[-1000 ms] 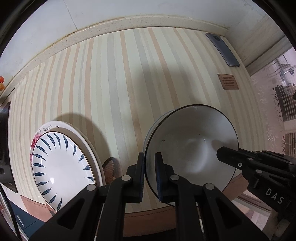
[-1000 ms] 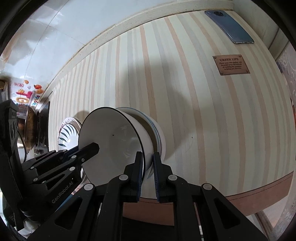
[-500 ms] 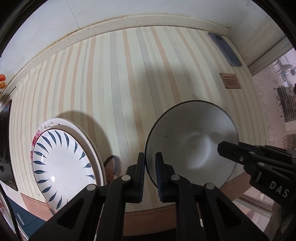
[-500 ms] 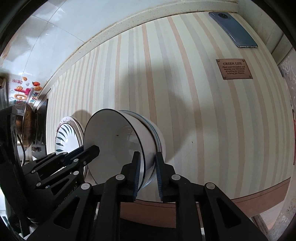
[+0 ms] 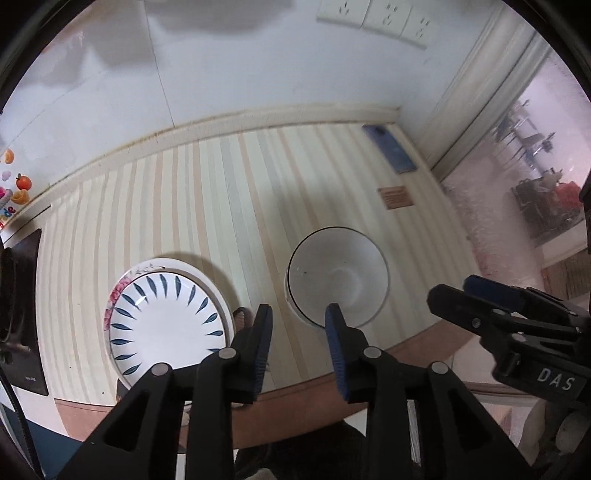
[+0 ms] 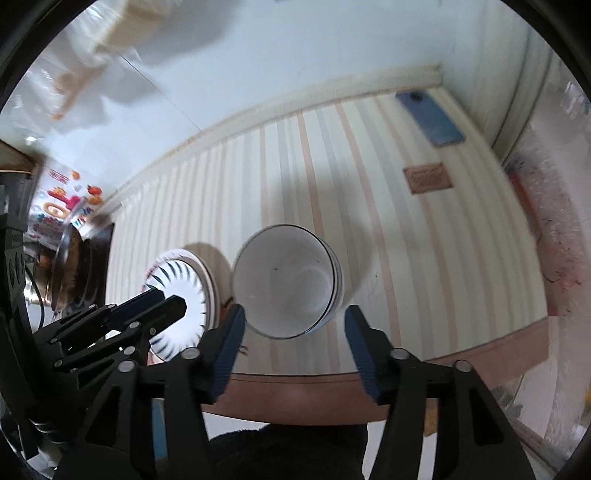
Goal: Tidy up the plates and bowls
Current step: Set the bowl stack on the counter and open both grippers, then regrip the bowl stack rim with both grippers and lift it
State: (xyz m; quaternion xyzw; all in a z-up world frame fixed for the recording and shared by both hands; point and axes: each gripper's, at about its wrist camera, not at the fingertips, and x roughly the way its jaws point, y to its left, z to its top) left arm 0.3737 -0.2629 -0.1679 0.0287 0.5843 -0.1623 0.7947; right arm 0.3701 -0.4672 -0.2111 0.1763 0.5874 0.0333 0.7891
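Observation:
A white bowl with a dark rim (image 5: 338, 275) (image 6: 284, 284) rests nested on other bowls on the striped counter. Left of it lies a stack of plates (image 5: 162, 321) (image 6: 177, 291), the top one white with blue leaf marks. My left gripper (image 5: 298, 325) hangs above the counter with its jaws opening and nothing between them; the bowl's near rim lies below its right finger. My right gripper (image 6: 293, 325) is also above the bowl, its jaws opening wide and empty. Each gripper shows at the edge of the other's view.
A blue phone (image 5: 389, 149) (image 6: 430, 116) lies at the counter's far right corner, with a small brown label (image 5: 395, 196) (image 6: 428, 177) nearer. Wall sockets (image 5: 373, 16) sit above. A dark pan (image 6: 68, 266) and stove stand far left. The counter's brown front edge (image 5: 314, 395) runs below the grippers.
Both grippers have let go of the bowl's rim, opened and lifted away from the counter. The bowl now sits on the stack of bowls.

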